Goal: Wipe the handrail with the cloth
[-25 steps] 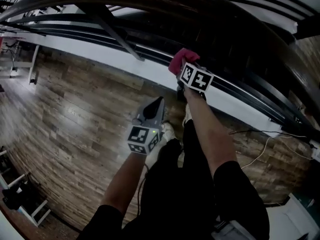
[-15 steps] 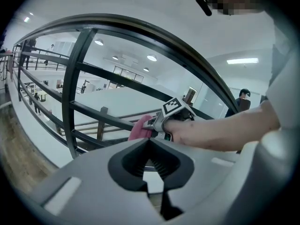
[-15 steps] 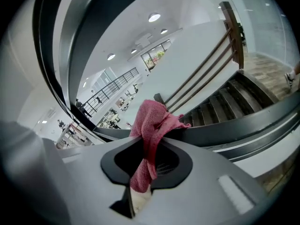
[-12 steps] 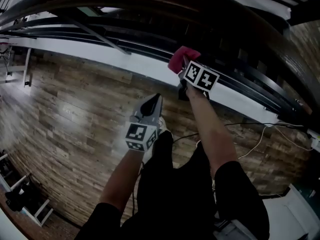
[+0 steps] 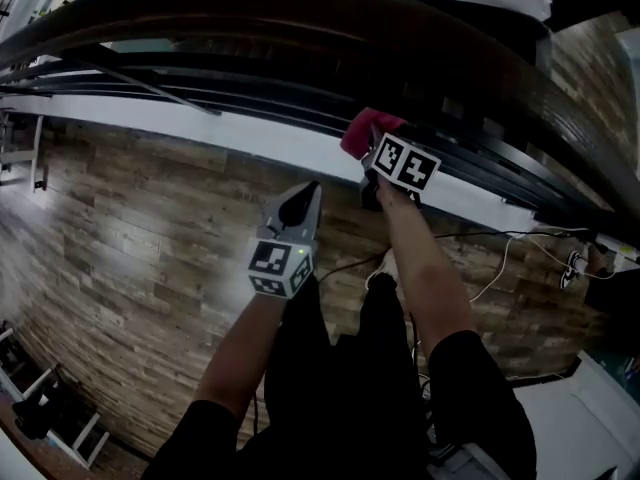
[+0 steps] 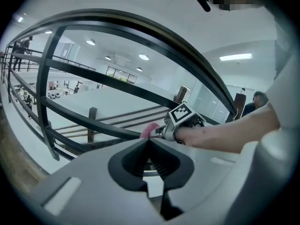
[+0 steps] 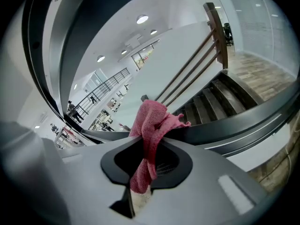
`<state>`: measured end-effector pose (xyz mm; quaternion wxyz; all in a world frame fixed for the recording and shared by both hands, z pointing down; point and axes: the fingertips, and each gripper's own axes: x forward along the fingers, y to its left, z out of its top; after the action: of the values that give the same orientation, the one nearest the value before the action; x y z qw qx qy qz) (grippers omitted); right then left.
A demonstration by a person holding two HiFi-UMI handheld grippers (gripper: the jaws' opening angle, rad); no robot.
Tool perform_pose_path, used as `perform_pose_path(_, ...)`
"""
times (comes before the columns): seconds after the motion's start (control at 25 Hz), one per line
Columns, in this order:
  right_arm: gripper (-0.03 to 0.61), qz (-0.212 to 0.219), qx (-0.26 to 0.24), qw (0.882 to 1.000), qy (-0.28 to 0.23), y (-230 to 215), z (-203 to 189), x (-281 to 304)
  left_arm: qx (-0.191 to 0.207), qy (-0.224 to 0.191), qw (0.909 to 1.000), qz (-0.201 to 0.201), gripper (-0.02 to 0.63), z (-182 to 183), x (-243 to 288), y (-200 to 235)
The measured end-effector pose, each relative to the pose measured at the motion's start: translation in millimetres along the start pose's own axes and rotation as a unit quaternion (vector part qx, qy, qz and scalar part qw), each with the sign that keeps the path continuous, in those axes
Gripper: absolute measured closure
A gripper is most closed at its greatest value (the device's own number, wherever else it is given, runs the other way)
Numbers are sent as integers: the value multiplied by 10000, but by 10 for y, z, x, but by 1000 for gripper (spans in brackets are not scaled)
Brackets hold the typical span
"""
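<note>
The left hand-held gripper (image 6: 147,139) is closed on nothing, held above the wood floor (image 5: 130,238). The right hand-held gripper (image 7: 146,142) pinches a crumpled pink cloth (image 7: 152,118), whose bunched top lies against a dark bar (image 7: 234,121) beneath the broad handrail (image 5: 300,13).

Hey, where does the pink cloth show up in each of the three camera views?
Head view: the crumpled pink fabric cloth sits upper centre, against the dark metal railing.
Left gripper view: only a small pink tip, at centre, just past the left gripper's shut jaws.
Right gripper view: centre, clamped in the right gripper.
Shared landmark: the railing bar beside the cloth.
</note>
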<state>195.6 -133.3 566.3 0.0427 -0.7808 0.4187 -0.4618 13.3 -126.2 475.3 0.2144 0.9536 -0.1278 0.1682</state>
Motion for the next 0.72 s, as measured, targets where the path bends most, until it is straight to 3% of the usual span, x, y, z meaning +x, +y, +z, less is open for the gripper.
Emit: perform_pose_path(0.72,531,-316,353,9988,-111,-1282,170,-719,518,325,9951,-775,614,-162,599,-1093)
